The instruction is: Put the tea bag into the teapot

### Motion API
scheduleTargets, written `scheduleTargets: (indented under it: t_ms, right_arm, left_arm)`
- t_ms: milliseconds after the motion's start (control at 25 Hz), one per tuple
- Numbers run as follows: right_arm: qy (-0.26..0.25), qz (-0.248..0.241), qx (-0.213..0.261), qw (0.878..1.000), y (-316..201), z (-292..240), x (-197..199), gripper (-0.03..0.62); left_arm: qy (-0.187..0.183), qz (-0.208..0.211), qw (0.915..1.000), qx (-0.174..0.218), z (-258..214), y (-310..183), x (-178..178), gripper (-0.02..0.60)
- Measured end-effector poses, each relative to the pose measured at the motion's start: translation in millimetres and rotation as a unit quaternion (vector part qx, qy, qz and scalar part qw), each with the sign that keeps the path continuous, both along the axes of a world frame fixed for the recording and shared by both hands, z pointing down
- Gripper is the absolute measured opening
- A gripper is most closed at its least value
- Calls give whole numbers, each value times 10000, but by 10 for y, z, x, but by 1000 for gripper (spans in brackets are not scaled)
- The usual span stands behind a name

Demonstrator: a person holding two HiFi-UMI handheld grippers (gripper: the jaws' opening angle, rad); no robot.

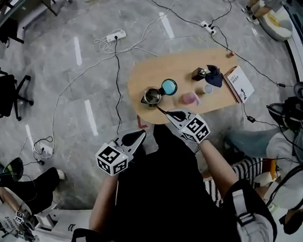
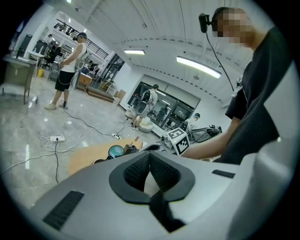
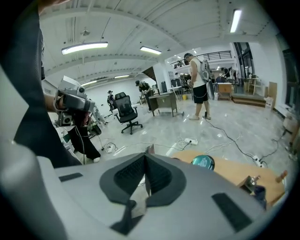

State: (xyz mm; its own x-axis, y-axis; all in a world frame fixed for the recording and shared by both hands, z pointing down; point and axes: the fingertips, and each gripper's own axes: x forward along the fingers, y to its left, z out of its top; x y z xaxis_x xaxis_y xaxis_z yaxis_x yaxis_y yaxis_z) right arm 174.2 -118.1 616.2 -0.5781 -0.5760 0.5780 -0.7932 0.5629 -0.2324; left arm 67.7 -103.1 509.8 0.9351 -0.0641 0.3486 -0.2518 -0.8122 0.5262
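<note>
At an oval wooden table (image 1: 138,80) on a cable-strewn floor, a person stands over the metal teapot (image 1: 151,97). Its mouth is open and its teal lid (image 1: 168,86) lies just beside it. The right gripper (image 1: 167,113), tongs pressed together on nothing, points at the teapot from the table's near edge. The left gripper (image 1: 141,134), likewise closed and empty, hangs farther from the teapot, off the table. A small pink item (image 1: 190,97) lies near the teapot on the lid's side; no tea bag can be clearly made out. The pick-up likely comes first: part the tongs, pinch the bag by an edge, then lower it straight through the open mouth.
</note>
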Motion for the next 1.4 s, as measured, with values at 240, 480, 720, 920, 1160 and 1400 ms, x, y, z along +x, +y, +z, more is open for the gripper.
scheduleTargets:
  t_ms: [240, 480, 720, 920, 1160, 1400]
  right_arm:
    - [45, -438, -240, 9987, -258, 348, 54, 8]
    - [390, -711, -461, 9956, -515, 663, 70, 8]
    - [519, -700, -646, 9941, -766, 933, 96, 8]
    - [719, -794, -800, 9910, -873, 1151, 33, 8]
    - [993, -1075, -930, 9848, -902, 1349, -80, 8]
    - [1084, -1116, -1051, 9822, -957, 1537, -83, 8]
  left_arm:
    - [-146, -503, 9986, -87, 51, -151, 49, 9]
    - [-349, -999, 9942, -212, 101, -174, -42, 9]
    - [-416, -1322, 9901, -242, 139, -193, 3, 9]
    - [-400, -1475, 9880, -221, 154, -230, 94, 9]
    - [-472, -1543, 9865, -287, 193, -219, 184, 9]
    - [-532, -1655, 9840, -391, 238, -231, 215, 9]
